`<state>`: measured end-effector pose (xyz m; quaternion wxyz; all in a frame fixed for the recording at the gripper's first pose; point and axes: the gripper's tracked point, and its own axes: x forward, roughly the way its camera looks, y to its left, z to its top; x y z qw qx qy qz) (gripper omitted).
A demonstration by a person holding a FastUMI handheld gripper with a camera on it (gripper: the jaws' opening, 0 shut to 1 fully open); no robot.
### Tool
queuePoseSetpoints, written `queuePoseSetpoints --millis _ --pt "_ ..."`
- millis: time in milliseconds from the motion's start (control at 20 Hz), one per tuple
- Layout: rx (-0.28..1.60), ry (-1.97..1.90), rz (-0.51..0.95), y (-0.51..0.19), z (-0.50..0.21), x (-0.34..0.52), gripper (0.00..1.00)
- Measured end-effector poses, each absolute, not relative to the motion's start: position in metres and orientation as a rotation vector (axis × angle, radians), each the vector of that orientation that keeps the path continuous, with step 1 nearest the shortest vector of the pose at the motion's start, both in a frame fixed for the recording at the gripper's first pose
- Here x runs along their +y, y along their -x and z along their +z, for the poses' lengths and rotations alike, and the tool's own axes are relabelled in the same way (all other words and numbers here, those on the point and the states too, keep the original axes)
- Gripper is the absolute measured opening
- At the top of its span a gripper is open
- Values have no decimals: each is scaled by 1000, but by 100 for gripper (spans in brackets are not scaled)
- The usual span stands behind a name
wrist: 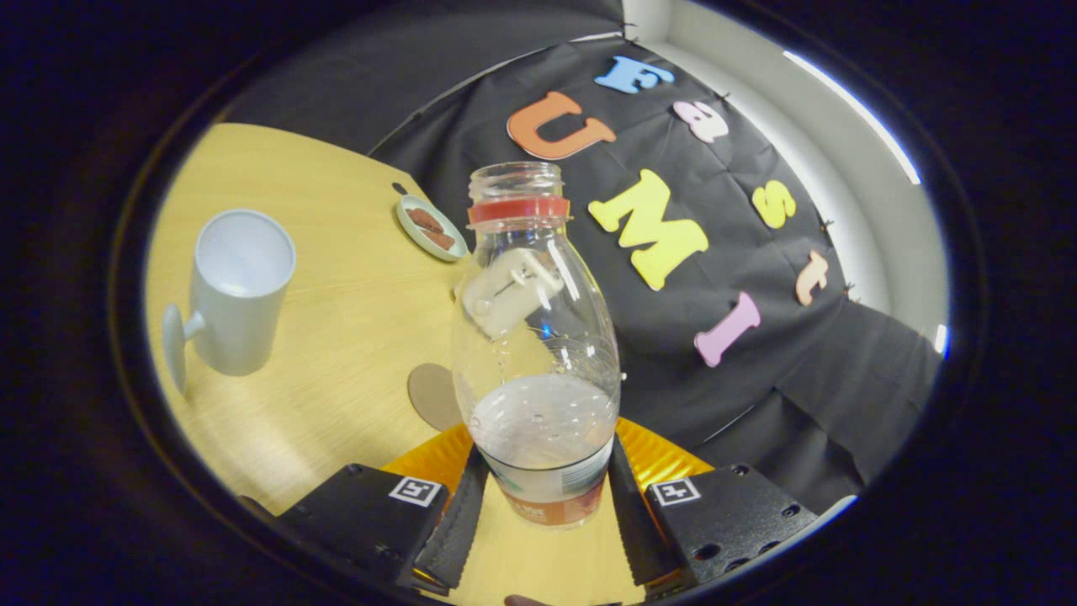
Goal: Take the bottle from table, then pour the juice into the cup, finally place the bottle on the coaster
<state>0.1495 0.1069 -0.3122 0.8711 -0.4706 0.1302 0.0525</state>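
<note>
The bottle is seen upright and uncapped between the jaws of the gripper, its labelled base flanked closely by both ridged pads; whether both pads press on it cannot be told. Pale juice fills its lower part. A brown coaster lies on the wooden surface just beside the bottle. The white cup stands well apart from the bottle, and a small dish rests farther off, near the black cloth wall.
</note>
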Motion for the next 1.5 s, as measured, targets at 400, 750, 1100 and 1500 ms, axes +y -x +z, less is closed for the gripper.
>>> queuePoseSetpoints --millis 400,750,1100,1500 --pt "199 1212 125 -141 -314 128 76" --pt "149 1388 126 -139 -310 136 76" --pt "110 1492 137 -140 -306 149 76" --pt "71 1588 147 -143 -302 162 76"
